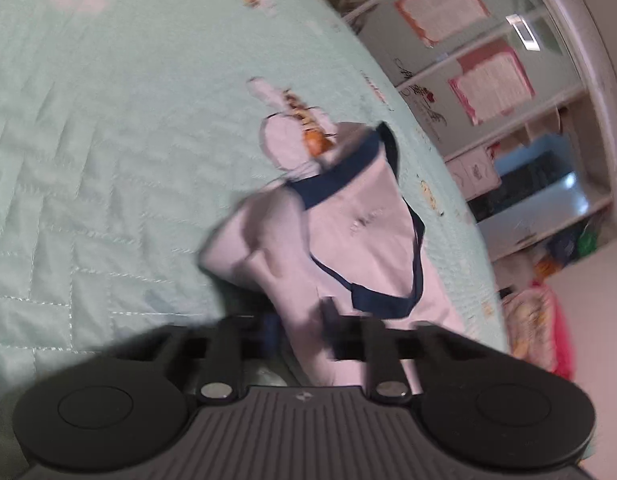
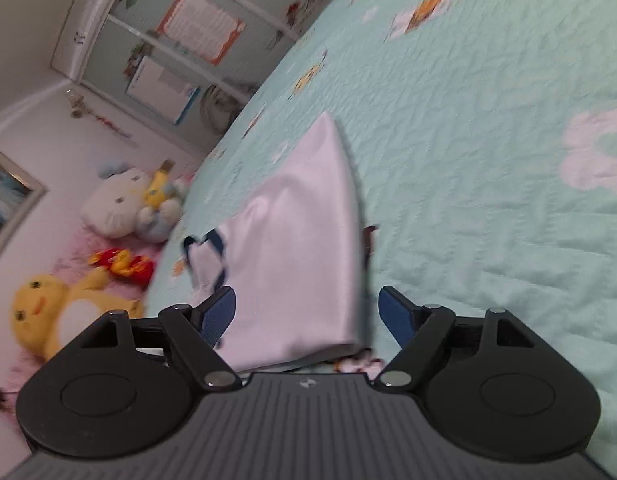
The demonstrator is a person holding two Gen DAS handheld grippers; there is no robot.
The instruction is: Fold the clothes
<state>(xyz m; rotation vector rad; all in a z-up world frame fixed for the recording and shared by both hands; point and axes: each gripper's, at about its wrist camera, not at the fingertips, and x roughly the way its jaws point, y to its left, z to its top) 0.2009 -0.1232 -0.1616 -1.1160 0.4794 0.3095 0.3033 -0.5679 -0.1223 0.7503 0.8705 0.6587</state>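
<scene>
L gripper [image 1: 298, 326] tips (blurred) under shirt [image 1: 348, 232]

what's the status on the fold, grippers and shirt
Left gripper closed on the white shirt. Right gripper open, shirt edge between its fingers, not pinched. Shirt bunched on the green quilt. Nothing in the way.

Pale mint quilted bedspread [image 1: 108, 140] with stitched zigzag lines covers the bed; printed white flowers [image 2: 596, 152] and small orange motifs [image 2: 428, 6] scattered over it. Beyond the bed edge: white-framed shelf unit [image 1: 508, 60] with pink-bordered sheets [image 1: 492, 80] pinned up. Floor side, right wrist view: yellow plush duck [image 2: 48, 312], white plush cat [image 2: 116, 208], red-and-yellow soft toy [image 2: 122, 266] lying near one another. Blue box [image 1: 540, 168] on a lower shelf, blurred.
</scene>
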